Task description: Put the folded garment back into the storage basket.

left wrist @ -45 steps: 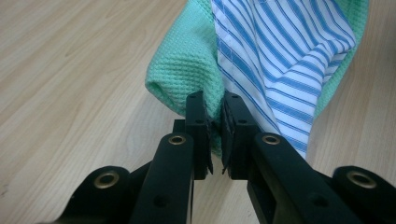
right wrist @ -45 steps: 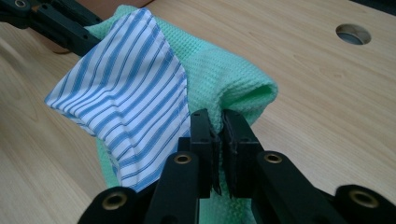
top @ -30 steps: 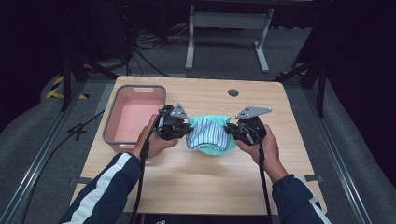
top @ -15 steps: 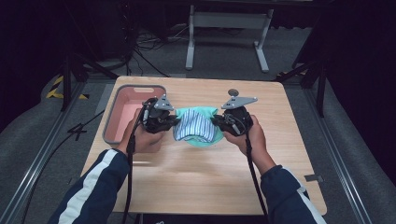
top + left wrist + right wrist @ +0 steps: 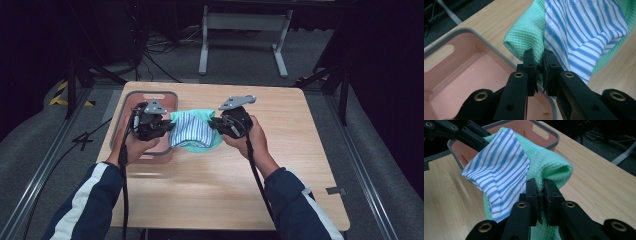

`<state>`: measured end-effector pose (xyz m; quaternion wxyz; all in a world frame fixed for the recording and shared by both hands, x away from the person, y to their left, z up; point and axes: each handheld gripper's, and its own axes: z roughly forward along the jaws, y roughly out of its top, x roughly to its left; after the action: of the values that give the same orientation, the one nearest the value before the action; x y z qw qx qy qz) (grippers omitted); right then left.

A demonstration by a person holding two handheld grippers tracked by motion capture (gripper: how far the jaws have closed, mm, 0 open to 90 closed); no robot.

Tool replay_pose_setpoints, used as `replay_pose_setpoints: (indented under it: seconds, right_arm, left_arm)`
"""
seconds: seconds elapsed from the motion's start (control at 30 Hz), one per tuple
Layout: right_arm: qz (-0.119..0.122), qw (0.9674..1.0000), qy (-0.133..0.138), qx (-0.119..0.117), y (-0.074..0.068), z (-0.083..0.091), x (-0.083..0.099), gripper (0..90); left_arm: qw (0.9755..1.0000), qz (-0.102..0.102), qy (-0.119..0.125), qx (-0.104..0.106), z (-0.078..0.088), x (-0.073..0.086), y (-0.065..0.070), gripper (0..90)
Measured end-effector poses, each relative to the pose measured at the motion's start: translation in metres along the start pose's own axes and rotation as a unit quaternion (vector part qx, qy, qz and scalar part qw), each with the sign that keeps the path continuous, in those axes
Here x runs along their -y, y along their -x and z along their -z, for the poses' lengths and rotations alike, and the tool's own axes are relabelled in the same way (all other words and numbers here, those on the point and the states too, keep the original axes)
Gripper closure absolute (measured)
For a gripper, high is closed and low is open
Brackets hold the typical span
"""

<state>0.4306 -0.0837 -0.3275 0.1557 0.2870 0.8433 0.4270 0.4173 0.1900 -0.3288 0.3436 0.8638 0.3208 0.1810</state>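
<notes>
A green waffle-weave cloth (image 5: 202, 145) (image 5: 529, 32) (image 5: 549, 162) hangs above the table with a blue-and-white striped cloth (image 5: 189, 131) (image 5: 584, 27) (image 5: 499, 175) lying over it. My left gripper (image 5: 167, 126) (image 5: 539, 65) is shut on the bundle's left edge, right at the rim of a pink tray (image 5: 162, 100) (image 5: 461, 75) (image 5: 536, 135). My right gripper (image 5: 214, 125) (image 5: 540, 192) is shut on the right edge, where the green cloth folds over. Between the two grippers the cloths sag slightly.
The pink tray with a grey rim sits at the table's left and holds nothing. The wooden table (image 5: 280, 165) has bare room at the right and front. A metal stand (image 5: 240, 22) is on the floor beyond the far edge.
Both grippers have carried the cloths away from me and leftward, from the table's middle to the tray's right rim. Both have kept their hold throughout.
</notes>
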Motion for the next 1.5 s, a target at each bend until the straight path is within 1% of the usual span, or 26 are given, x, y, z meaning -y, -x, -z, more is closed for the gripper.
replay_pose_setpoints:
  seconds: [0.07,0.13,0.2,0.27,0.3,0.4,0.47,0.5,0.53,0.57,0.6,0.7,0.77,0.9,1.0,1.07,1.1,1.13,1.27,1.3,1.33,1.43,1.5]
  right_arm:
    - [0.004,1.0000,0.002,-0.008,-0.004,-0.006,-0.006,83.7]
    - [0.009,0.9999,0.003,-0.012,-0.007,-0.011,-0.011,83.7]
    - [0.011,0.9998,0.003,-0.018,-0.009,-0.015,-0.015,83.6]
    - [0.013,0.9996,0.007,-0.024,-0.013,-0.021,-0.020,83.6]
    - [0.014,0.9995,0.009,-0.027,-0.014,-0.023,-0.023,83.6]
    - [0.017,0.9993,0.011,-0.033,-0.019,-0.030,-0.029,83.6]
    - [0.019,0.9991,0.010,-0.038,-0.023,-0.037,-0.033,83.6]
    - [0.020,0.9990,0.009,-0.040,-0.024,-0.039,-0.034,83.6]
    - [0.022,0.9989,0.009,-0.041,-0.026,-0.041,-0.036,83.6]
    - [0.024,0.9988,0.008,-0.041,-0.028,-0.044,-0.038,83.6]
    - [0.025,0.9987,0.008,-0.044,-0.030,-0.046,-0.040,83.6]
    - [0.030,0.9984,0.007,-0.047,-0.037,-0.054,-0.046,83.6]
    - [0.034,0.9982,0.006,-0.049,-0.040,-0.058,-0.049,83.6]
    - [0.033,0.9981,0.004,-0.053,-0.047,-0.070,-0.054,83.6]
    - [0.034,0.9979,0.002,-0.056,-0.051,-0.080,-0.058,83.6]
    - [0.034,0.9978,0.002,-0.057,-0.054,-0.087,-0.060,83.6]
    - [0.034,0.9977,0.001,-0.058,-0.055,-0.089,-0.061,83.6]
    - [0.033,0.9978,0.000,-0.058,-0.057,-0.093,-0.062,83.6]
    - [0.031,0.9975,-0.004,-0.064,-0.061,-0.104,-0.064,83.5]
    - [0.031,0.9974,-0.005,-0.065,-0.062,-0.108,-0.065,83.6]
    - [0.029,0.9974,-0.007,-0.066,-0.063,-0.110,-0.065,83.5]
    - [0.028,0.9973,-0.010,-0.068,-0.066,-0.118,-0.066,83.5]
    - [0.027,0.9974,-0.011,-0.066,-0.067,-0.122,-0.066,83.5]
  left_arm:
    - [1.0000,0.006,-0.002,-0.008,0.005,0.003,-0.003,82.4]
    - [0.9998,0.003,-0.004,-0.017,0.009,0.006,-0.006,82.5]
    - [0.9997,0.008,-0.007,-0.024,0.014,0.009,-0.010,82.5]
    - [0.9994,0.016,-0.007,-0.030,0.018,0.013,-0.014,82.5]
    - [0.9993,0.015,-0.008,-0.034,0.021,0.014,-0.016,82.4]
    - [0.9987,0.028,-0.006,-0.041,0.026,0.019,-0.021,82.5]
    - [0.9984,0.031,-0.010,-0.046,0.030,0.023,-0.025,82.4]
    - [0.9982,0.029,-0.009,-0.051,0.031,0.024,-0.028,82.5]
    - [0.9979,0.034,-0.011,-0.054,0.033,0.026,-0.029,82.5]
    - [0.9978,0.035,-0.008,-0.055,0.035,0.027,-0.032,82.5]
    - [0.9975,0.039,-0.009,-0.058,0.037,0.028,-0.034,82.5]
    - [0.9970,0.038,-0.016,-0.065,0.042,0.031,-0.040,82.6]
    - [0.9967,0.043,-0.017,-0.067,0.045,0.033,-0.044,82.6]
    - [0.9954,0.053,-0.019,-0.078,0.050,0.038,-0.052,82.6]
    - [0.9945,0.056,-0.021,-0.086,0.054,0.042,-0.059,82.6]
    - [0.9941,0.063,-0.020,-0.087,0.056,0.045,-0.062,82.6]
    - [0.9935,0.064,-0.024,-0.091,0.057,0.047,-0.065,82.6]
    - [0.9933,0.066,-0.019,-0.093,0.057,0.048,-0.067,82.6]
    - [0.9920,0.070,-0.033,-0.100,0.056,0.054,-0.073,82.6]
    - [0.9918,0.075,-0.030,-0.098,0.055,0.056,-0.074,82.6]
    - [0.9917,0.074,-0.028,-0.101,0.054,0.057,-0.075,82.6]
    - [0.9907,0.084,-0.032,-0.102,0.053,0.061,-0.078,82.6]
    - [0.9904,0.082,-0.034,-0.106,0.053,0.061,-0.080,82.6]
